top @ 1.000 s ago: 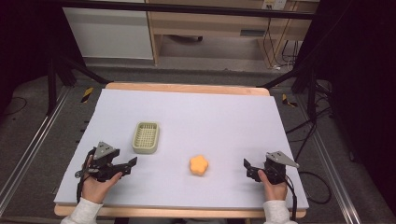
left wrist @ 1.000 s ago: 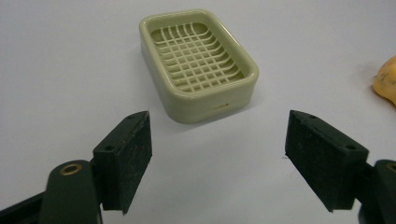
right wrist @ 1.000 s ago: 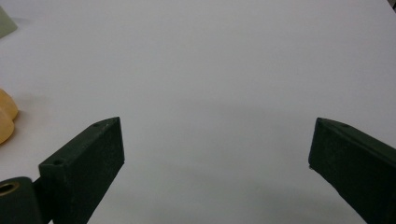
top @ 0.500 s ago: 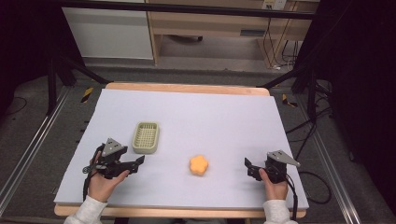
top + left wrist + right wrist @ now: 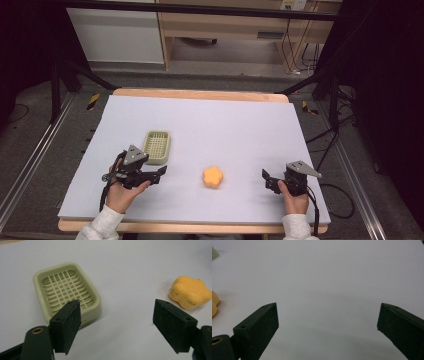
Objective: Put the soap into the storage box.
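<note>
The soap dish (image 5: 67, 292) is pale green with a lattice grid floor. The flower-shaped soap (image 5: 190, 292) is orange-yellow with dark specks. The worktop (image 5: 225, 125) is pale lilac-white, edged in light wood.

Left hand-held gripper (image 5: 161, 172) path: bare worktop (image 5: 230, 125) between it and orange soap (image 5: 213, 176).
Obstacle: green soap dish (image 5: 157, 147) just beside its jaws.
Right hand-held gripper (image 5: 266, 179): open worktop ahead; soap well apart at its left.

A white-topped counter (image 5: 225, 120) with a wooden edge stands on grey floor (image 5: 45, 150). Beyond it sit a wooden shelf unit (image 5: 235, 30), a white cabinet (image 5: 117, 35) and trailing cables (image 5: 295, 50).
</note>
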The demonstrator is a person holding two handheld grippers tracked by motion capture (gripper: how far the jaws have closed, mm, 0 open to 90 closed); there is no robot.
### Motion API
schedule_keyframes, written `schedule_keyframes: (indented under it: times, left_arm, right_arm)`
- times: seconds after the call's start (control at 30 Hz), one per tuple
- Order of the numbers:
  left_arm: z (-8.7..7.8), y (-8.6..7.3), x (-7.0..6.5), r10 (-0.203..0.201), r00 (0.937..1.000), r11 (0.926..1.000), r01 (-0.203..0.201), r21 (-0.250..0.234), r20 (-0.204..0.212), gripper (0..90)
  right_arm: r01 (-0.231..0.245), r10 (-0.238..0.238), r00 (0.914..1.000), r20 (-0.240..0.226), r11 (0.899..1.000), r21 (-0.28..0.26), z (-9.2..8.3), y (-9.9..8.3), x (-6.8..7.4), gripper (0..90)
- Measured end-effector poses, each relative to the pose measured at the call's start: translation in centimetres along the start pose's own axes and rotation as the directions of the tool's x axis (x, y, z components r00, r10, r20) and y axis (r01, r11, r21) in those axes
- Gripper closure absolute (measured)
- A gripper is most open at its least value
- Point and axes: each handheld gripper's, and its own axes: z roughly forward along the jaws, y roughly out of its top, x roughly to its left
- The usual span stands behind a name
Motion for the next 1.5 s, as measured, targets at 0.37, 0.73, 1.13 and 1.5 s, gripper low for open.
schedule_keyframes:
  times: [0.37, 0.73, 1.13, 1.5]
  left_arm:
    - [0.7, 1.2, -1.2, 0.022, 0.9995, 0.9997, -0.022, -0.005, 0.021, 22.5]
    - [1.4, 2.3, -2.4, 0.04, 0.9983, 0.9992, -0.039, -0.008, 0.043, 22.5]
    - [2.5, 3.2, -3.7, 0.074, 0.9946, 0.9972, -0.075, 0.01, 0.073, 22.3]
    - [3.5, 3.9, -5.5, 0.111, 0.9881, 0.993, -0.115, 0.027, 0.107, 22.0]
  right_arm:
    - [-0.001, 0.001, 1.0, 0.0, 1.0, 0.001, 0.0, 0.0, 0.1, 4.1]
    - [-0.006, 0.006, 1.0, -0.005, 1.0, -0.001, -0.1, 0.0, 0.0, 4.0]
    - [-0.003, 0.003, 1.0, -0.003, 1.0, 0.002, 0.0, 0.0, 0.1, 4.1]
    - [-0.005, 0.005, 1.0, -0.003, 1.0, 0.004, 0.0, 0.0, 0.0, 4.0]
